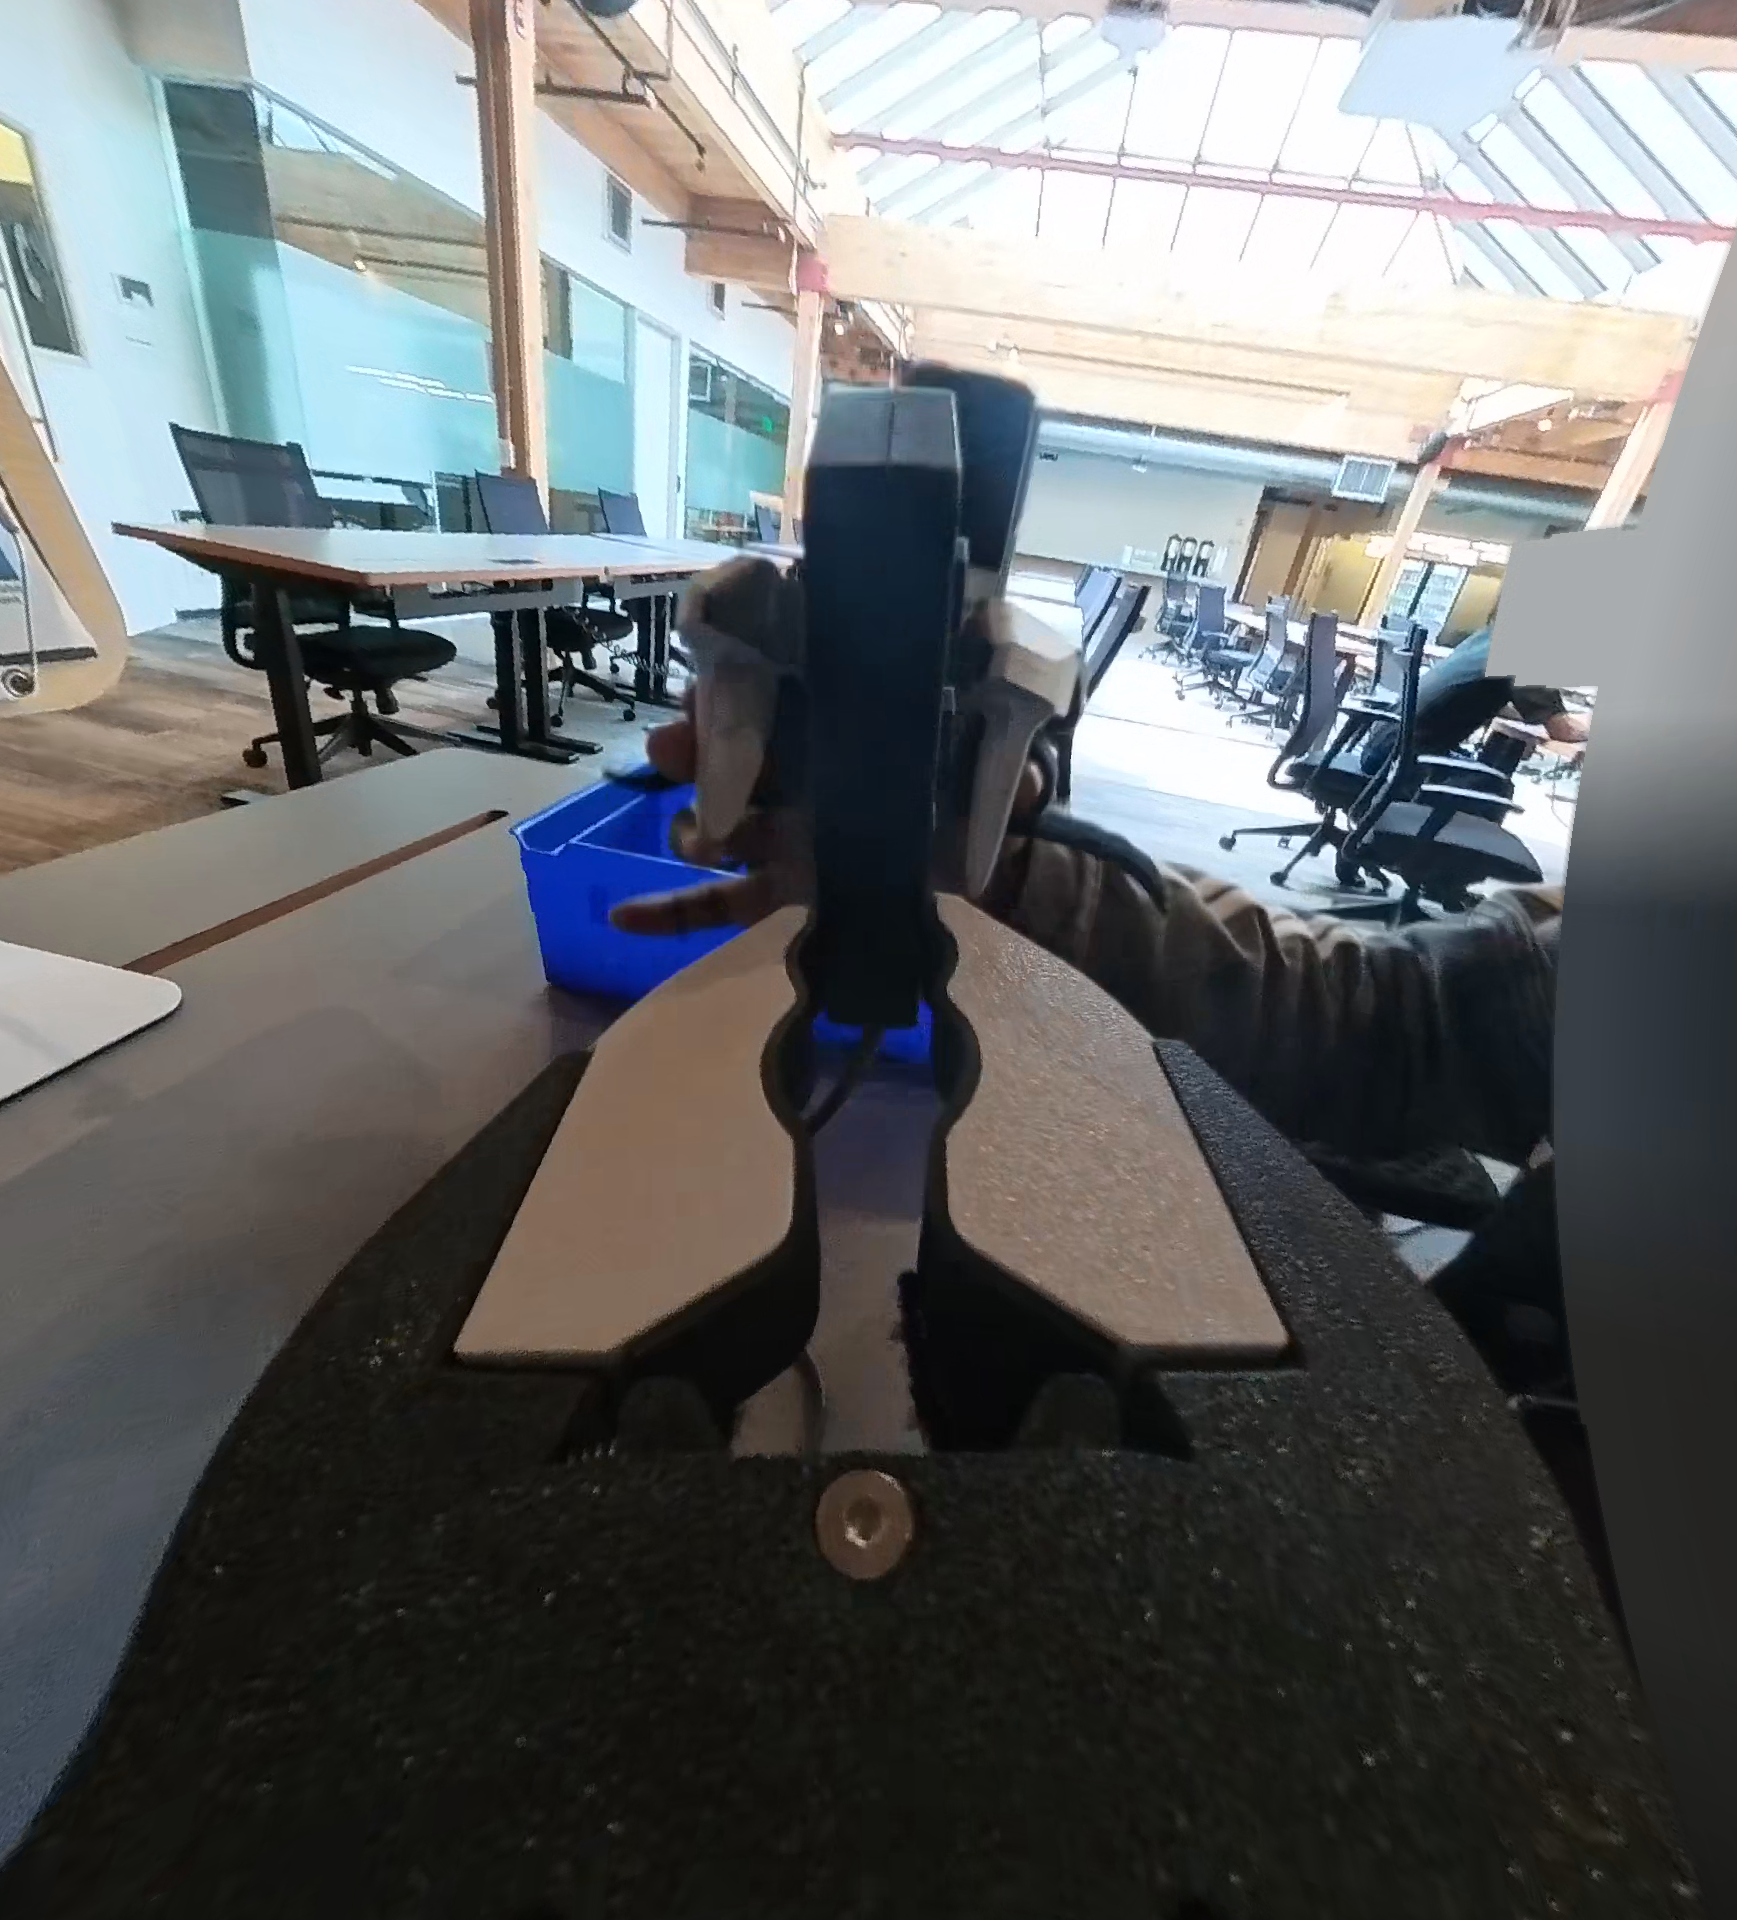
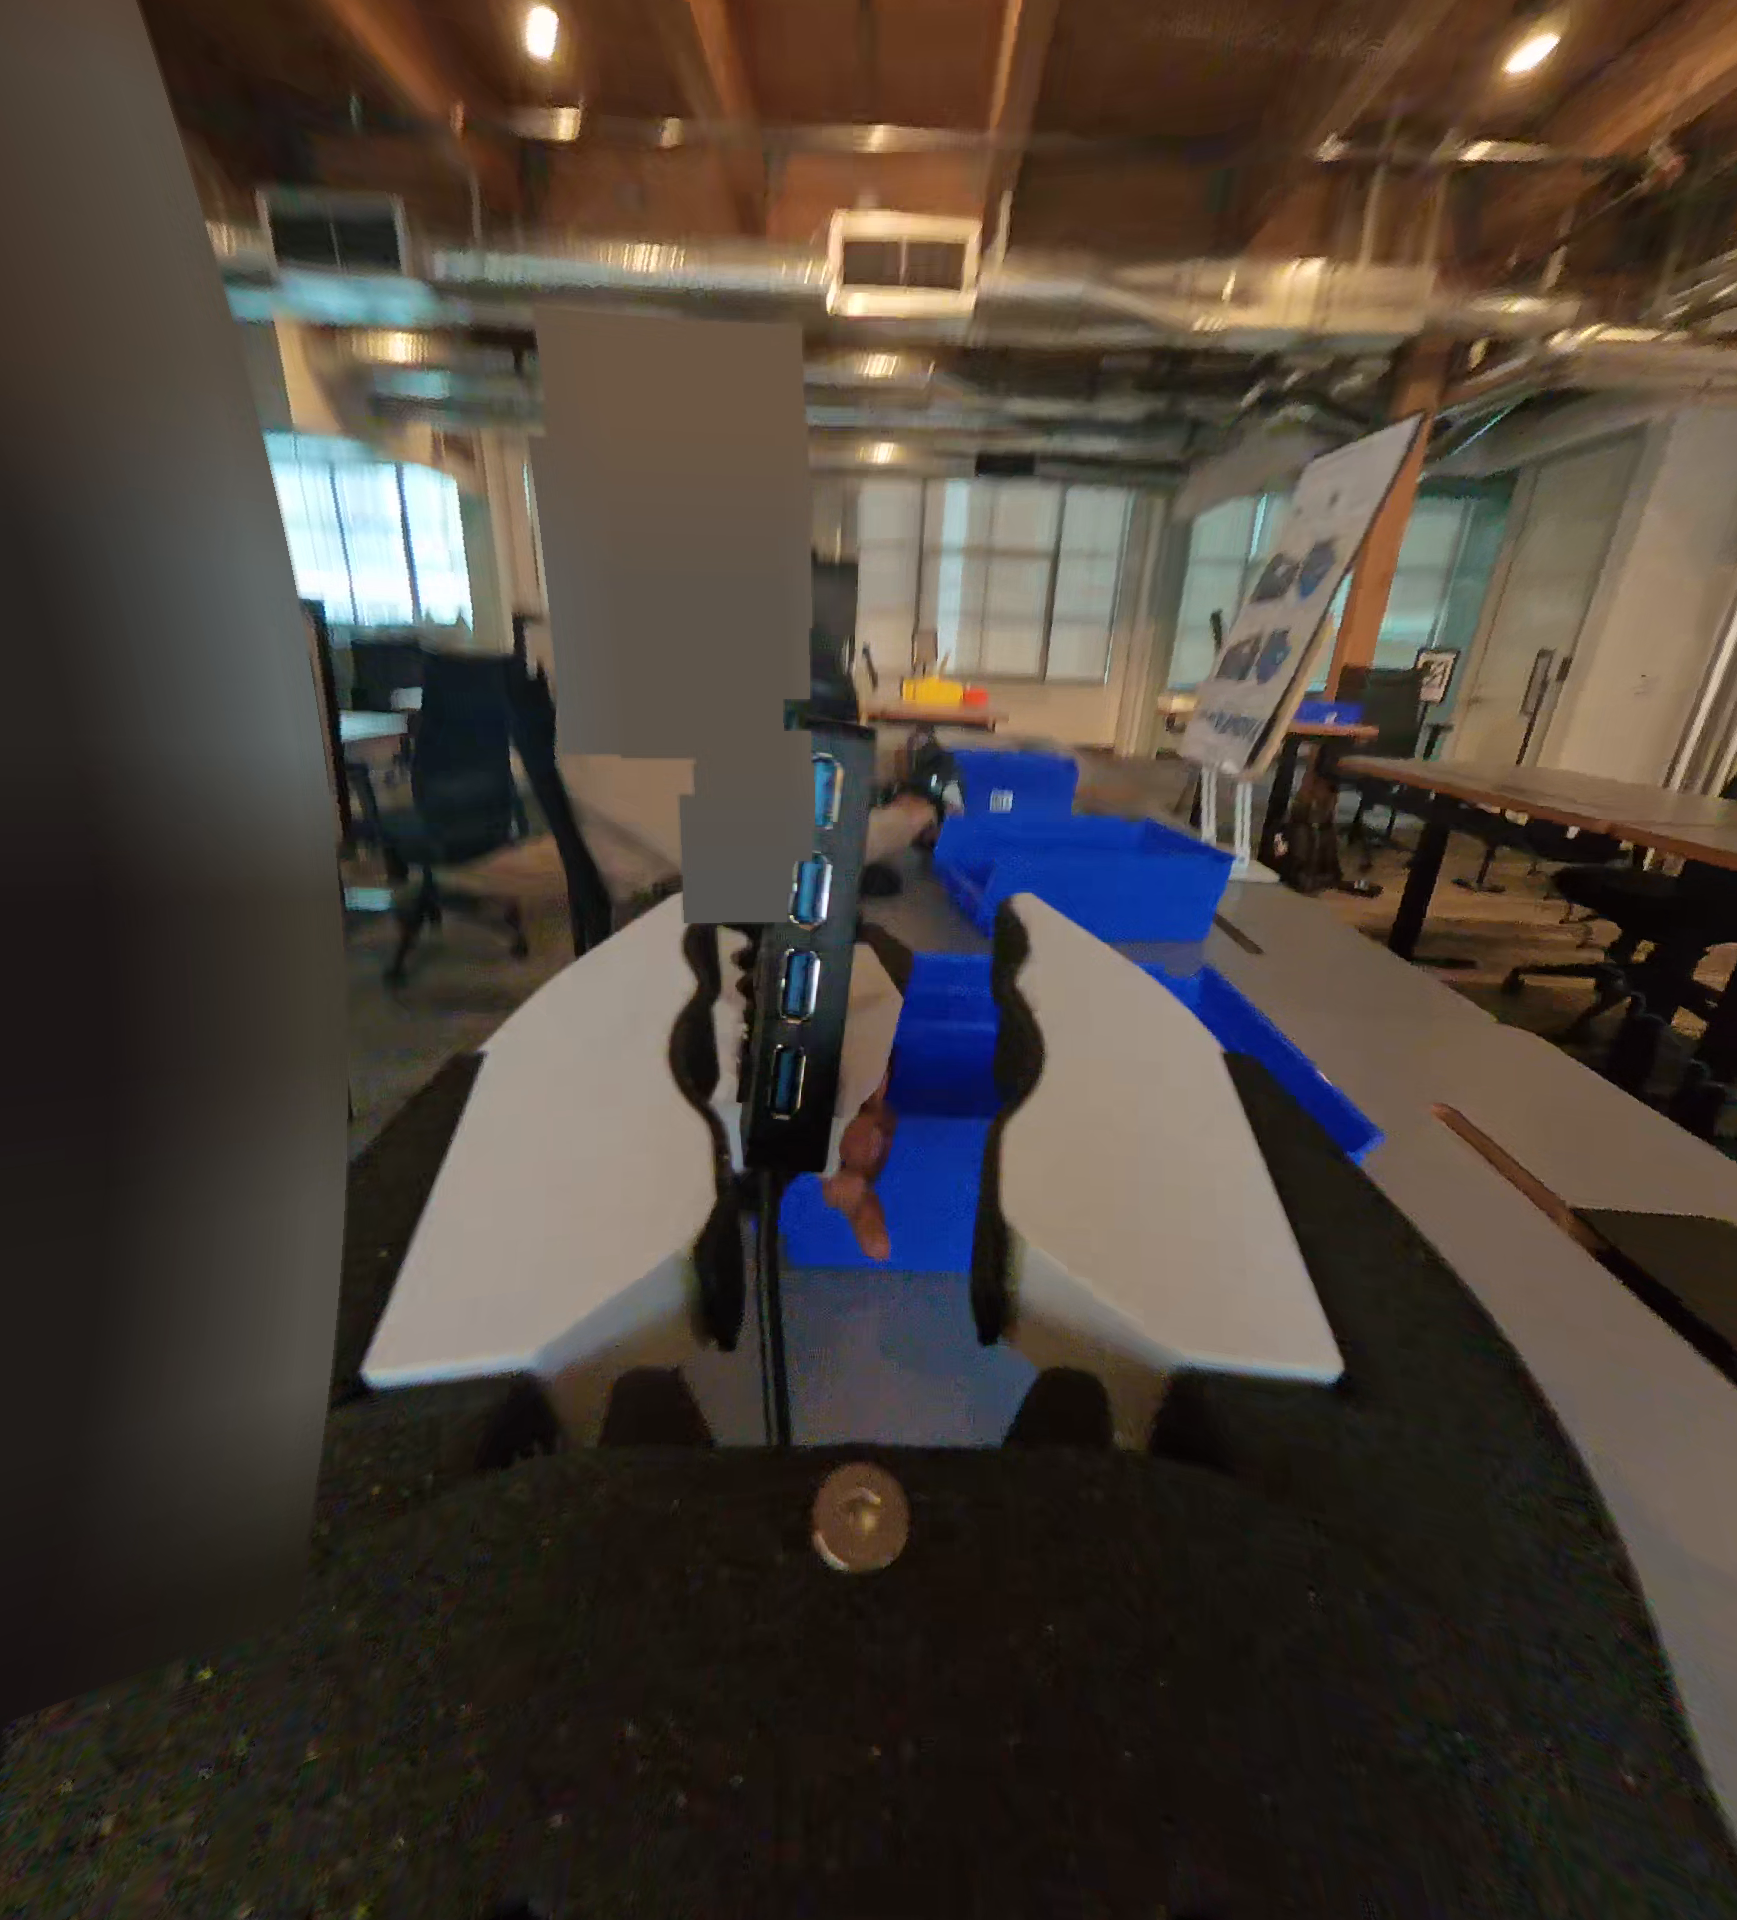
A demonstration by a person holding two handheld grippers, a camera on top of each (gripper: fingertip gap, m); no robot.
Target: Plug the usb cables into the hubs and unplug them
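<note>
Left wrist view: the left gripper (image 1: 879, 966) has its fingers clamped on the upright black hub (image 1: 879, 675) above the desk (image 1: 220, 1091); a skewed push could twist it loose.

Right wrist view: the right gripper (image 2: 848, 1091), fingers apart and empty (no plug visible), faces the hub's blue ports (image 2: 799, 982); its cable (image 2: 768, 1330) could snag.

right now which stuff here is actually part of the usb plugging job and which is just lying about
Part of the job:
- black usb hub, upright, clamped by the left gripper; its blue ports show in the right wrist view
- right gripper, open, holding nothing
- the hub's thin black cable hanging down

Just lying about:
- blue bins
- white sign stand
- office chairs
</note>
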